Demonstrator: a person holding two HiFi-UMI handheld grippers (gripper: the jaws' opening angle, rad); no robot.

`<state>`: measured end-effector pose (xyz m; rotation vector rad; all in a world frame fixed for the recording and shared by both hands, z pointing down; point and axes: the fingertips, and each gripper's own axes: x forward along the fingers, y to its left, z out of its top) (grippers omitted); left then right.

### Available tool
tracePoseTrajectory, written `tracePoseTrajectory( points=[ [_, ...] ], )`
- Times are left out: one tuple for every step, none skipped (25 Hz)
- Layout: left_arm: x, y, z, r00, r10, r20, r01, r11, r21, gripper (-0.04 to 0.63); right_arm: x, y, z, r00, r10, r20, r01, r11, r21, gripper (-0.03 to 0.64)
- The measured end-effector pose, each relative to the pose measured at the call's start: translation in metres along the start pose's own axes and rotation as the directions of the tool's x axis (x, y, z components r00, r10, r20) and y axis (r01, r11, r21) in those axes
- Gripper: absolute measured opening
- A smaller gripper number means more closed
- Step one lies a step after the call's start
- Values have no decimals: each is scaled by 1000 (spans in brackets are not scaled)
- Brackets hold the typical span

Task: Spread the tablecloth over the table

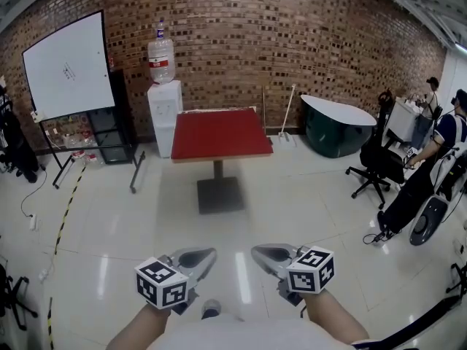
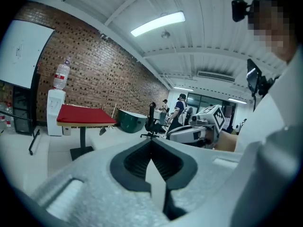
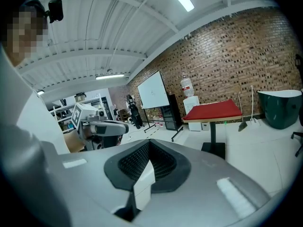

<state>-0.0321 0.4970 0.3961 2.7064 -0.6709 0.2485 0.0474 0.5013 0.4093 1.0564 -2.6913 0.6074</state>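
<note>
A table with a flat red top (image 1: 219, 133) stands on a single dark post in the middle of the room, well ahead of me; whether the red is a cloth I cannot tell. It also shows in the left gripper view (image 2: 85, 115) and the right gripper view (image 3: 213, 111). My left gripper (image 1: 210, 254) and right gripper (image 1: 257, 252) are held low and close to my body, side by side, tips turned toward each other. Both are shut, dark pads together, with nothing seen between them (image 2: 151, 145) (image 3: 149, 145). No loose tablecloth is in view.
Against the brick wall stand a water dispenser (image 1: 164, 104), a whiteboard on a stand (image 1: 69, 64), a black shelf (image 1: 113, 133) and a dark green tub (image 1: 336, 126). At the right are an office chair (image 1: 376, 166) and a person (image 1: 438, 144). Glossy white floor lies between me and the table.
</note>
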Motion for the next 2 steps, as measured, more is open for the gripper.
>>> tracePoseTrajectory(
  points=[
    [0, 0, 0, 1000, 2, 1, -2, 1000, -3, 2, 0, -1, 0, 1000, 0, -2, 0, 1000, 1, 2],
    [1, 0, 0, 1000, 3, 2, -3, 1000, -6, 2, 0, -2, 0, 1000, -1, -3, 1, 1000, 3, 0]
  ],
)
